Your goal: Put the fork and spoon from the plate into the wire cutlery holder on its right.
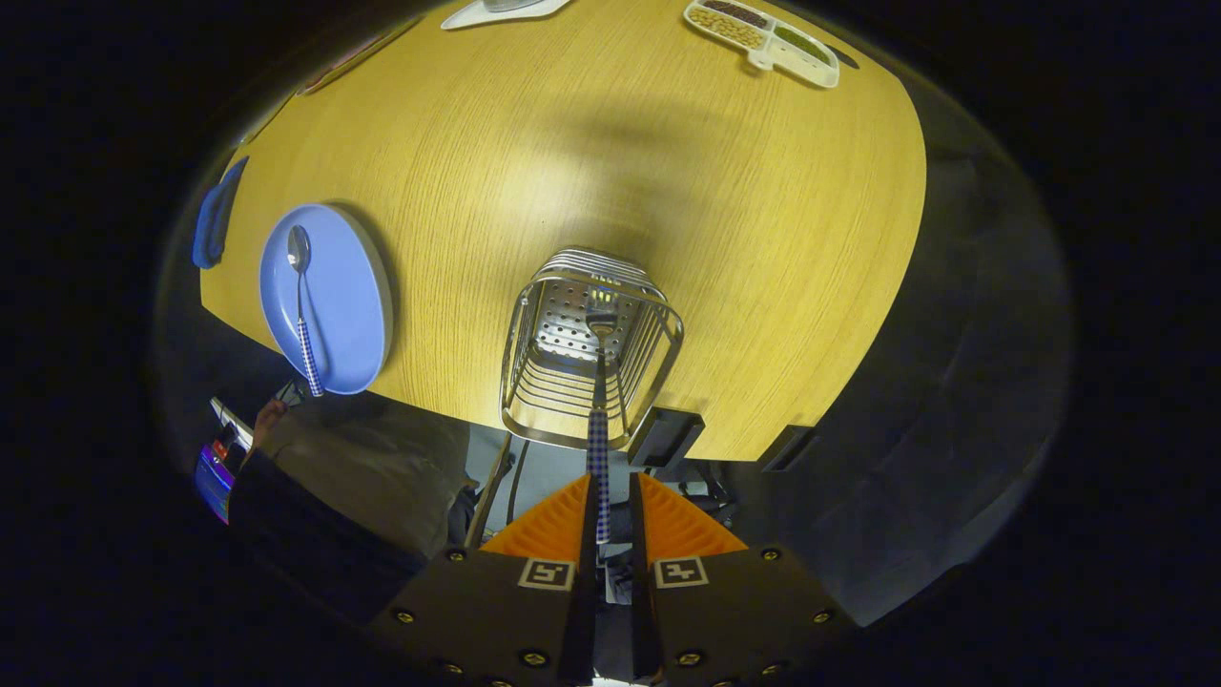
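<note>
Tool [607, 534] is pinching the fork [599, 420] by its checked handle, fingers pressed close on either side of it, handle end sitting between them. Fork is hanging tines-down, head dipping into the wire cutlery holder [589, 353] just ahead of the fingers; tines are showing against the holder's perforated bottom, whether touching it I cannot tell. Holder is standing on the wooden tabletop [668, 172] near its front edge. Spoon [302, 305] is lying on the blue plate [358, 315], bowl pointing away, checked handle poking over the plate's near rim. Plate is sitting well to the holder's left, also close to the tabletop edge.

Judging progress: fork is partway into the holder while gripped, spoon is on the plate, so the spoon half of the task is open.

Risks: tines could be snagging on the wire sides if the fork is tilting when let go; releasing too high could be making it bounce or tip the light holder, which is sitting near the edge. The thin handle could also be twisting in the pinch.

Beyond: a blue cloth-like thing [215, 224] lying past the plate, a divided tray of beans [763, 38] at the far side, a white tray [501, 11] further over. Surface is smooth wood grain, lit from above with a shadow across the middle. A person's sleeve [362, 468] is showing below the tabletop edge; surroundings are dark.
</note>
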Demonstrator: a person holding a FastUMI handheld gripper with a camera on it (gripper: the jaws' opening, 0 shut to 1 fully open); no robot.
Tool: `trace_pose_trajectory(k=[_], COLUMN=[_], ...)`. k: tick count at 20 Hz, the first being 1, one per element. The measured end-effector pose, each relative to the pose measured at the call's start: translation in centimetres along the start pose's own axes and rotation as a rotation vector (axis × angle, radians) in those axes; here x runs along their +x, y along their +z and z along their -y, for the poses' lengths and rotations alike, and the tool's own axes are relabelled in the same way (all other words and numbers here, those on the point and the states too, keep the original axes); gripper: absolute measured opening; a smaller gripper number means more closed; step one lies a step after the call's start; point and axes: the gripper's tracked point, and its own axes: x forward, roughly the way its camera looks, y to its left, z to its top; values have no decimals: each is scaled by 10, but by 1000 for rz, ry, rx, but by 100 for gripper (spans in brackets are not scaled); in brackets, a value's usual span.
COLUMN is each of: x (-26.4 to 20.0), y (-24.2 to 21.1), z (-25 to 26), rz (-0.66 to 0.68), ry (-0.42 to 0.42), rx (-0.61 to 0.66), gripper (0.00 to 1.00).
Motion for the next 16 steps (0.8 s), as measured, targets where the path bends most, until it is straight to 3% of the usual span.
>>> trace_pose_trajectory(k=[6, 16], x=[-27, -32], y=[-9, -18], z=[-17, -113], rz=[128, 278], ry=[-15, -31], rx=[23, -93], gripper=[16, 16])
